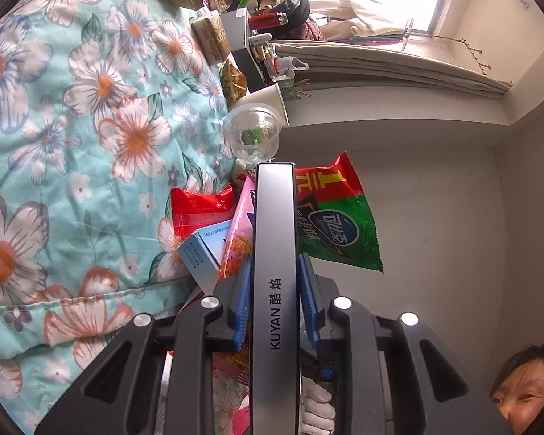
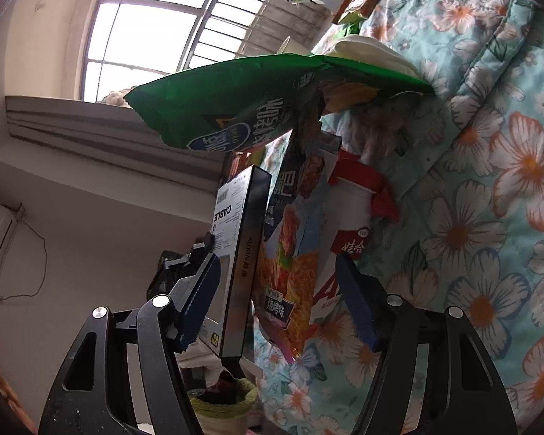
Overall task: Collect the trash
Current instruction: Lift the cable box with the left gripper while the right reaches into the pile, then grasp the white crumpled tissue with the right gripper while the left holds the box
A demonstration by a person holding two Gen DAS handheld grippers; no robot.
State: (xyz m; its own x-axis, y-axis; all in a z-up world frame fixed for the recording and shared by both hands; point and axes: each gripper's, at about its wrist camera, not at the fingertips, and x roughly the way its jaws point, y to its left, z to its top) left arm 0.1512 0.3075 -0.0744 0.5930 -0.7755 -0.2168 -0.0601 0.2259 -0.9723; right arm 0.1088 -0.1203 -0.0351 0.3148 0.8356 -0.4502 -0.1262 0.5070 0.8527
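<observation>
The left gripper (image 1: 275, 301) clamps the narrow edge of a grey cable box (image 1: 275, 253) at lower centre of the left wrist view, blue pads on both sides. Beyond the box tip, snack wrappers (image 1: 206, 206) and a green chip bag (image 1: 337, 224) lie mid-frame beside the floral quilt (image 1: 72, 127); a clear plastic cup (image 1: 252, 136) sits above them.

In the right wrist view the right gripper (image 2: 279, 301) stands open, its jaws wide around the same cable box and an orange snack packet (image 2: 290, 275) at centre, pads pressing neither as far as I can tell. To gather well, I judge the right jaws should centre on the packet alone before closing.
</observation>
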